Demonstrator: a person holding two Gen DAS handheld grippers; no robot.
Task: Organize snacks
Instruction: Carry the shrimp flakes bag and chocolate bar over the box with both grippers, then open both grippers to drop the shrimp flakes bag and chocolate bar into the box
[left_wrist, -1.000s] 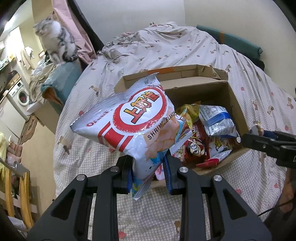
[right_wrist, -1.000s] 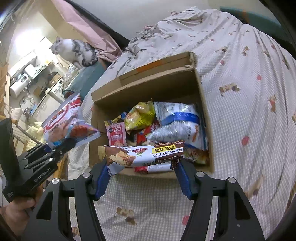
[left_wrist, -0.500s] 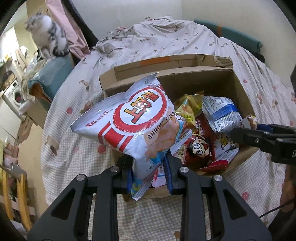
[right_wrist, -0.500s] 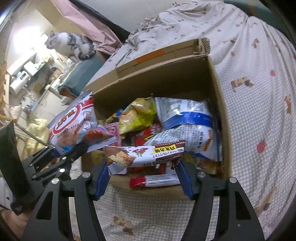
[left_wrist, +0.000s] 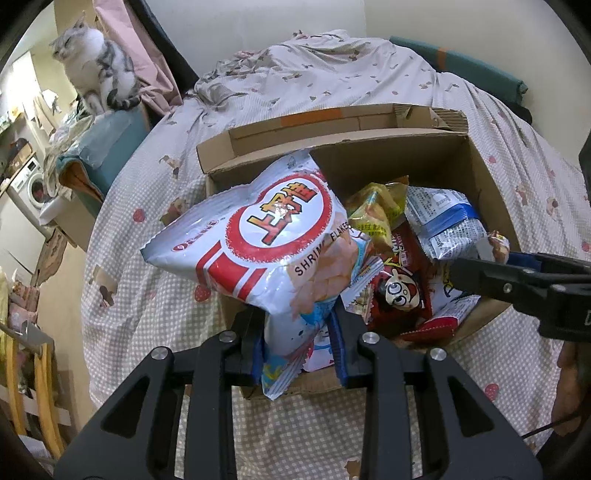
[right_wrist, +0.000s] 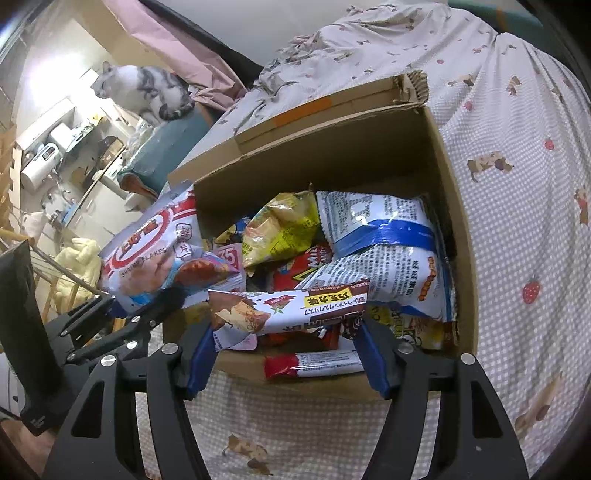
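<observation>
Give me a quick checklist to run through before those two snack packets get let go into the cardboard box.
1. Left gripper grips the white and red shrimp flakes bag by its bottom edge: ok.
2. Brown and white chocolate wafer packet lies between the right gripper fingers as its jaws are opening: ok.
3. Both packets hang over the open brown cardboard box: ok.
4. Room left in the box: cannot tell; it is piled with packets.
5. Red stick packet stays inside: not ok, it lies on the near rim.
6. Grey and white cat keeps away from the box: ok.
</observation>
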